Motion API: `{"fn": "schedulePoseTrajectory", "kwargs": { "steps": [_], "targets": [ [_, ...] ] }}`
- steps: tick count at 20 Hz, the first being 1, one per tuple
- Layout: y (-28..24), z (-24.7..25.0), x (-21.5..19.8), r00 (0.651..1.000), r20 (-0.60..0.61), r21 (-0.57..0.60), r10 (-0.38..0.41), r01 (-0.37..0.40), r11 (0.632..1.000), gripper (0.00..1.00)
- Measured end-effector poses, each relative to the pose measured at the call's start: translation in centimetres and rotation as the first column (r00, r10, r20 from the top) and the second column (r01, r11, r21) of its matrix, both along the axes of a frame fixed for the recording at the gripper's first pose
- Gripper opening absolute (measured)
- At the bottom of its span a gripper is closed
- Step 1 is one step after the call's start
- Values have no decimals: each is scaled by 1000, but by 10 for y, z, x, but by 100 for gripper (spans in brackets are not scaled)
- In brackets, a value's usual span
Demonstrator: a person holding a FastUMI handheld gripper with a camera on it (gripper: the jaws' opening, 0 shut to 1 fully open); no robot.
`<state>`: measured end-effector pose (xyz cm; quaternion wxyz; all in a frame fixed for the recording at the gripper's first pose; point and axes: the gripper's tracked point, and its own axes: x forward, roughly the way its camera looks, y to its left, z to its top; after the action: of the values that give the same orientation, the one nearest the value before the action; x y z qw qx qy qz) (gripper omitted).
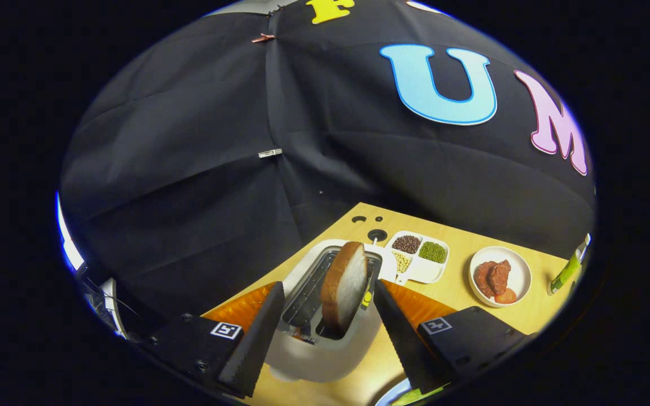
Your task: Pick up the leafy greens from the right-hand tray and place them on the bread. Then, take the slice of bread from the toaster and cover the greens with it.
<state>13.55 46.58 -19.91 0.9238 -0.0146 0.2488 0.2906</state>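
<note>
Your gripper hung above the toaster with its fingers spread wide, one on each side of the slice and neither touching it. By the look of it, you had lined them up that way so that closing would pinch the bread across its flat faces, not its crust edges.

The slice stood upright in the slot nearer the right finger, leaning a little, most of it well clear of the toaster's top. That left plenty to grip. It showed a brown crust round the edge and a pale, spongy face turned toward the right finger. The other slot, nearer the left finger, looked empty.

The toaster sat on a wooden table. Beyond it lay a tray with beans in its compartments, and well right of that a plate with reddish-brown food. A bit of green showed under the right finger; whether those were the greens on the bread you could not tell.
</note>
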Motion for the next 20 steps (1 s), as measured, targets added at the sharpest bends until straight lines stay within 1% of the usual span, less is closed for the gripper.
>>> {"fn": "schedulePoseTrajectory", "kwargs": {
  "steps": [2, 4, 6, 8, 9, 10, 11, 14, 16, 18, 20],
  "targets": [
    [-3, -14, 8, 1000, -14, -16, -25, 25, 1000, 98],
    [-3, -13, 20, 998, 19, -14, -52, 52, 999, 99],
    [-4, -15, 22, 997, 8, -17, -71, 71, 997, 97],
    [-2, -12, 22, 997, 14, -10, -74, 74, 997, 76],
    [-2, -15, 21, 997, 5, -12, -74, 74, 997, 72],
    [-3, -14, 21, 997, 10, -12, -74, 75, 997, 63],
    [-1, -13, 20, 997, 3, -11, -71, 71, 997, 60],
    [0, -19, 14, 997, -43, -6, -57, 57, 998, 36],
    [-6, -19, 18, 997, -44, -21, -64, 63, 998, 21],
    [-8, -22, 18, 995, -78, -27, -54, 52, 998, 19],
    [-8, -21, 17, 995, -99, -19, -32, 30, 999, 14]
  ]
}}
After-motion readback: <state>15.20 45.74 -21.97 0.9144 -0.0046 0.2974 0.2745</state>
